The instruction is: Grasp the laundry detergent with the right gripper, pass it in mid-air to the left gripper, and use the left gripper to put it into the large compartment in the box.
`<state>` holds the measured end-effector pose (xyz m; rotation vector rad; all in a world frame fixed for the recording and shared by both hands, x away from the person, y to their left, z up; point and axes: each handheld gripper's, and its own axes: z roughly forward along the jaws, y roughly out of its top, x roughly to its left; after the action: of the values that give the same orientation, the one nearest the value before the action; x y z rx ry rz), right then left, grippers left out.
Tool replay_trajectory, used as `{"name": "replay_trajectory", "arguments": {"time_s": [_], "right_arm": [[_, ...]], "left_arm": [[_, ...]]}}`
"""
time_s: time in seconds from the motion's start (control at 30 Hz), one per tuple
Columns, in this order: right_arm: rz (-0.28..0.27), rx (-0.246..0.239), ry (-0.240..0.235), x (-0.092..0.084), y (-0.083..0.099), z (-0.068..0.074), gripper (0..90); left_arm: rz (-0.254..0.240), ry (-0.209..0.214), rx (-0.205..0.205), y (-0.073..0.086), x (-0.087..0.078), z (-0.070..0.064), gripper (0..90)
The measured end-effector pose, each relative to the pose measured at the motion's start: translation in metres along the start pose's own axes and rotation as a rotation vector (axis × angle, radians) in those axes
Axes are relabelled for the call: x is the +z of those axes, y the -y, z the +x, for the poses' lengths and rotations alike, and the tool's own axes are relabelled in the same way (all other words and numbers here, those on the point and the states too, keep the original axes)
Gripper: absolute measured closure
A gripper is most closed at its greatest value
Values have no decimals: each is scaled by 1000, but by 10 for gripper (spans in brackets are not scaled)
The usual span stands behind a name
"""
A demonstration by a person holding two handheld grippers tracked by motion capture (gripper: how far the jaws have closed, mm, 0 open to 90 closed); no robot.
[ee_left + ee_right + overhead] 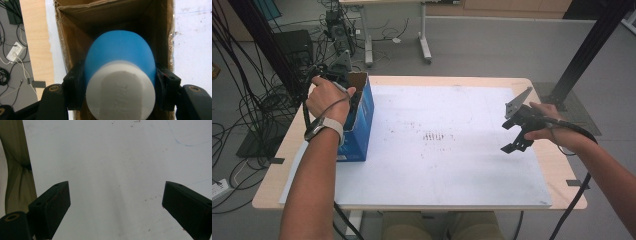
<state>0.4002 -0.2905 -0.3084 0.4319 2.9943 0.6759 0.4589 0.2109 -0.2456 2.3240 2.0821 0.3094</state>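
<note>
Bottle [119,62] clamped inside box [75,37] by left hand-held gripper [119,86].

Left wrist: watch [318,128] on pale strap. Bare forearms, khaki trousers [439,226]. Both grippers black, blocky jaws with brass-coloured pivot screws; right gripper [515,136] has grey triangular plate, black trailing cable

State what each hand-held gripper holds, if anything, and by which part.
The left hand-held gripper grips a blue bottle by its sides near the white cap, over the open cardboard box. The right hand-held gripper is open and holds nothing.
</note>
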Motion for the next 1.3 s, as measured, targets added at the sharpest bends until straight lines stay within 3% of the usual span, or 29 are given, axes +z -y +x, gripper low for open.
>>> {"name": "replay_trajectory", "arguments": {"time_s": [0.33, 1.3], "right_arm": [[-3, 12, -2, 2, 1, -1, 81], [2, 9, -6, 3, 1, 0, 81]], "left_arm": [[9, -2, 13, 1, 16, -1, 375], [13, 3, 11, -1, 16, 0, 374]]}}
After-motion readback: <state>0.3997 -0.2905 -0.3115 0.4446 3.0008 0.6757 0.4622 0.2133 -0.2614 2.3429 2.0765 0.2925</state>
